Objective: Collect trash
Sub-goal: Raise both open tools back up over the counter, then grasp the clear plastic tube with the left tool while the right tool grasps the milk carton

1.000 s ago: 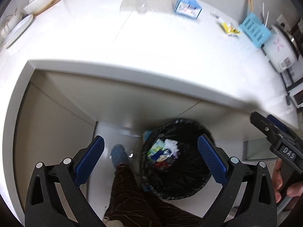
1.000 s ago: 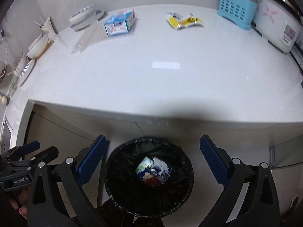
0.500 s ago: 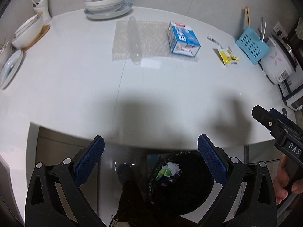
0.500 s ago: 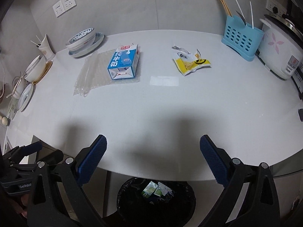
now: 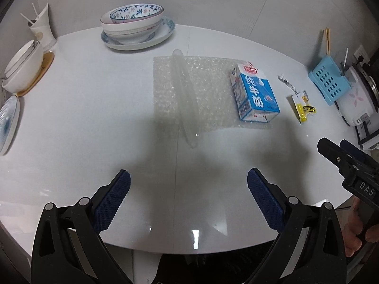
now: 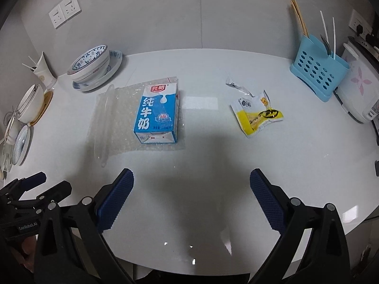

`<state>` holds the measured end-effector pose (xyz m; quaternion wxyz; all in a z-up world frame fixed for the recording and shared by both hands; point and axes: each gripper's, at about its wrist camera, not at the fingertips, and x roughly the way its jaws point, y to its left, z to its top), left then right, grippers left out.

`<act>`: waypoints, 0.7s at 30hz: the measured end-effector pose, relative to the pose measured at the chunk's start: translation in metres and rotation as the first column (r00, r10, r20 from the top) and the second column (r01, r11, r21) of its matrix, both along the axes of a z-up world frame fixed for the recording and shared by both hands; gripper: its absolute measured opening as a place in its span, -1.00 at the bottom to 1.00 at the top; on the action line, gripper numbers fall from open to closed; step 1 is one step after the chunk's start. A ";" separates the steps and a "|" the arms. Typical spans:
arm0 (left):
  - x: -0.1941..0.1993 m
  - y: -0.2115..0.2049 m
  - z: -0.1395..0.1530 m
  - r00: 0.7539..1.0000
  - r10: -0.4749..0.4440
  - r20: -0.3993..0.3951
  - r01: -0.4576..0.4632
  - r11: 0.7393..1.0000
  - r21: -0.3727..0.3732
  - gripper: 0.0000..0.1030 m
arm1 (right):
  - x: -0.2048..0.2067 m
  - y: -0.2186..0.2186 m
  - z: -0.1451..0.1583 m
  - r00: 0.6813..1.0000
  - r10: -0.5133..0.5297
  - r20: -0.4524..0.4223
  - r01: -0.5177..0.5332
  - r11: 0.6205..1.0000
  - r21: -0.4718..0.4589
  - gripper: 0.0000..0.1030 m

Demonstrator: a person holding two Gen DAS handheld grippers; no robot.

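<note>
I had the left gripper [image 5: 188, 196] hanging over the near edge of the white worktop [image 5: 94, 108], its blue-padded fingers [image 5: 111, 200] spread wide with nothing between them. The right gripper [image 6: 191, 197] sat the same way, fingers [image 6: 266, 200] wide apart and empty.

I took the blue-and-white milk carton [image 6: 157, 112] as my landmark. It lay on its side on a sheet of clear bubble wrap [image 5: 189, 90], near the middle of the worktop and well beyond both sets of fingertips. A clear plastic tube [image 5: 184, 99] lay across the same sheet, to the left of the carton. To the carton's right, apart from it, was a torn yellow snack wrapper [image 6: 257, 116], and just behind that a small torn-off strip of wrapper [image 6: 236, 86].

Further right of the carton, against the wall, stood a blue perforated utensil holder [image 6: 317, 77] with chopsticks in it, and beside that a white rice cooker [image 6: 360, 90] with a pink flower print. Behind and left of the carton a patterned bowl [image 5: 132, 21] sat on a plate [image 5: 163, 32]. Further left were a white bowl [image 5: 22, 67] on a wooden coaster, a paper cup [image 5: 43, 29] and a blue-striped dish [image 5: 8, 124].

In the left view the right gripper showed at the far right edge, a hand [image 5: 360, 234] on its grip.
</note>
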<state>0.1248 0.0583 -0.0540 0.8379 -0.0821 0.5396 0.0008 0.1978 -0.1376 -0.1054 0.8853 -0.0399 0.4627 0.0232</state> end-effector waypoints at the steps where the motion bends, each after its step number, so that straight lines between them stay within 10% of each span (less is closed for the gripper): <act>1: 0.009 0.004 0.000 1.000 0.003 0.000 -0.003 1.000 -0.001 0.88 | 0.006 0.002 0.001 1.000 -0.004 -0.003 0.004 1.000 -0.001 0.84; 21: 0.164 0.024 -0.049 0.993 0.002 -0.115 0.001 1.000 0.025 0.85 | 0.118 0.053 -0.038 0.990 -0.027 -0.138 0.022 0.999 -0.042 0.72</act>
